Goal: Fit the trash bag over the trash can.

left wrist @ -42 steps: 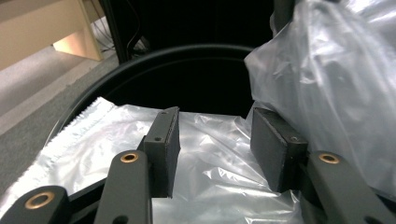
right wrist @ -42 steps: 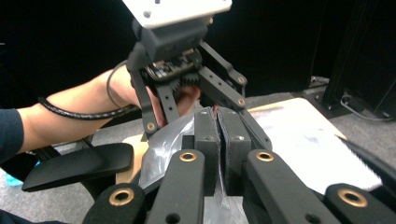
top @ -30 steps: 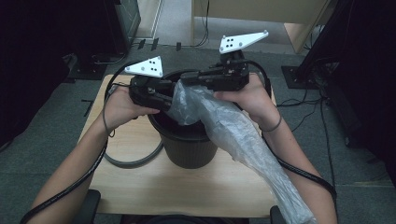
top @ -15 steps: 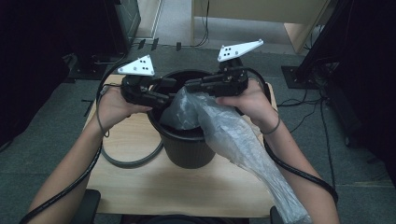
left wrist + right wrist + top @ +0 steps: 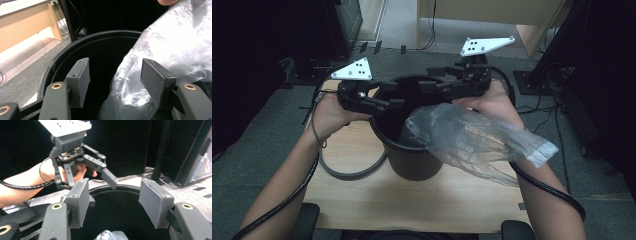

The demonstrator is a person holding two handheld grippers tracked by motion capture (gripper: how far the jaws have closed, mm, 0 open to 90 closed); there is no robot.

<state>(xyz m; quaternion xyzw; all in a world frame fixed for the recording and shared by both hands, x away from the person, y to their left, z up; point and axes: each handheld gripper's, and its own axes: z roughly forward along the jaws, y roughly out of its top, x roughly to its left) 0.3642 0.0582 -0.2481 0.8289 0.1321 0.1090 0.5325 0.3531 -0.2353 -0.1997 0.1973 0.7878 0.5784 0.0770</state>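
Plastic bag (image 5: 472,140) looked light, limp and slippery, draped over the black bin (image 5: 412,160); I'd pinch its mouth edge; left tongs (image 5: 394,101) and right tongs (image 5: 432,82) had just been opening, both stood apart and empty

Item count at the surface

One surface (image 5: 362,200); one black bin (image 5: 412,160) standing near its far edge, about midway along; one clear plastic bag (image 5: 472,142), draped from the bin mouth over the rim towards the right edge; one grey ring (image 5: 347,172) lying left of the bin; two tools, left tool (image 5: 394,95) and right tool (image 5: 432,82), one per hand; two hands, each with one trailing cable.
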